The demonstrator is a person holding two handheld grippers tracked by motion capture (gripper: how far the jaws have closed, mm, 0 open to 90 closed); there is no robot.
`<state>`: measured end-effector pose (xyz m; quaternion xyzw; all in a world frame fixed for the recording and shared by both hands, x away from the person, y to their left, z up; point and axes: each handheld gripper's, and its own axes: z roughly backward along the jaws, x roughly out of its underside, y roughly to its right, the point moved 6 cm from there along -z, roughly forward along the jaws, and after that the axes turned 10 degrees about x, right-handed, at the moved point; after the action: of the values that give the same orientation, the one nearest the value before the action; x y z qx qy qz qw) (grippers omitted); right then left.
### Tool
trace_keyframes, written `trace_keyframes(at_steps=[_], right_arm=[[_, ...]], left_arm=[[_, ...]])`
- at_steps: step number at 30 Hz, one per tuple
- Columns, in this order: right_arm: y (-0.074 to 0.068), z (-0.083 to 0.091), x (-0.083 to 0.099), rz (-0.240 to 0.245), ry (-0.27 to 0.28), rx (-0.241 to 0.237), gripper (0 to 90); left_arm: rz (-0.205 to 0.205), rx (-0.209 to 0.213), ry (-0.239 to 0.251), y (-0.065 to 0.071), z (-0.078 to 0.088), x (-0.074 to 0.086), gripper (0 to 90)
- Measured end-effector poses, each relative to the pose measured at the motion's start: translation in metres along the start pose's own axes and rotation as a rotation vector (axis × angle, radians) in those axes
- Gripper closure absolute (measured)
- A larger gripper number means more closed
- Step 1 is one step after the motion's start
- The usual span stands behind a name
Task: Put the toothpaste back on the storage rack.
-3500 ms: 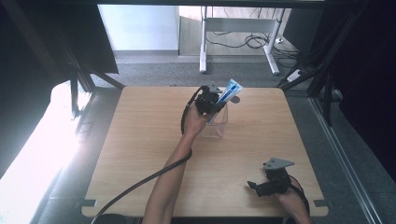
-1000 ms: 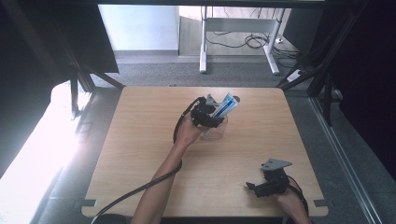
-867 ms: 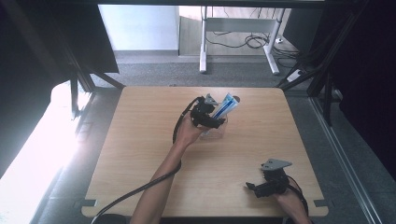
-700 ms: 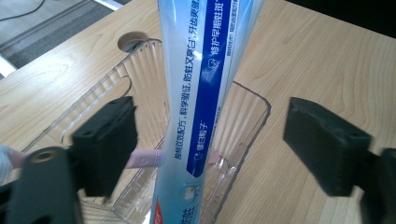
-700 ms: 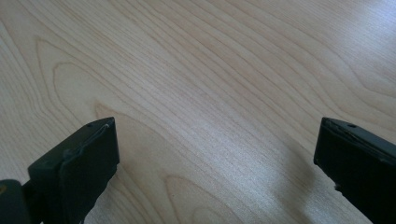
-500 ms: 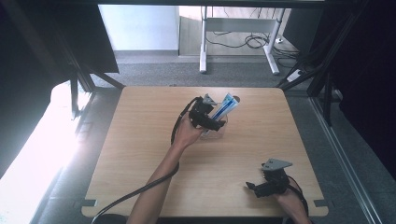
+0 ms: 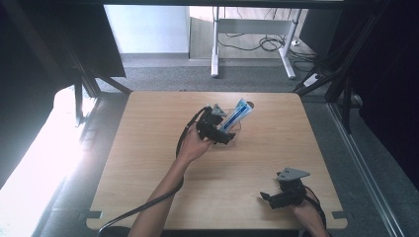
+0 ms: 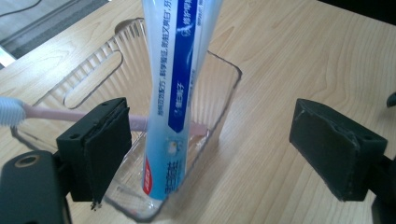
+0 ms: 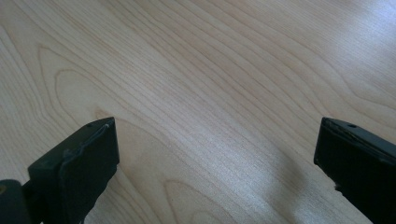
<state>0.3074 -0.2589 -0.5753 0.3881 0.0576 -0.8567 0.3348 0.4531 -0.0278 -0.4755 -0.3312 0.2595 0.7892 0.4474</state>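
Left tool (image 8: 210, 149) has just been opening, jaws now wide and clear of the toothpaste tube (image 8: 177, 93) — left propped upright at frame centre in the clear tray (image 8: 224, 88) beside a toothbrush (image 8: 46, 112); right tool (image 9: 210, 177) open, idle over the desk (image 9: 210, 70).

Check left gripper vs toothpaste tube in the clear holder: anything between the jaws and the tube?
Nothing visible. The left gripper has just been opening; the toothpaste tube stands in the clear holder between its jaws, untouched. The pink toothbrush lies behind the tube.
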Motion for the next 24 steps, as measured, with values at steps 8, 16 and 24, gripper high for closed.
trace_keyframes(at_steps=[8,16,24], right_arm=[[-0.001,0.0,-0.001,0.007,0.007,-0.003,0.3],[-0.002,0.0,-0.001,0.008,0.008,-0.003,0.3],[-0.002,0.0,-0.002,0.01,0.01,-0.004,0.3]], left_arm=[[-0.017,-0.006,0.002,0.009,0.009,0.014,13.1],[-0.019,-0.018,0.0,0.013,0.02,0.032,13.1],[-0.013,-0.037,-0.004,0.015,0.034,0.054,13.1]])
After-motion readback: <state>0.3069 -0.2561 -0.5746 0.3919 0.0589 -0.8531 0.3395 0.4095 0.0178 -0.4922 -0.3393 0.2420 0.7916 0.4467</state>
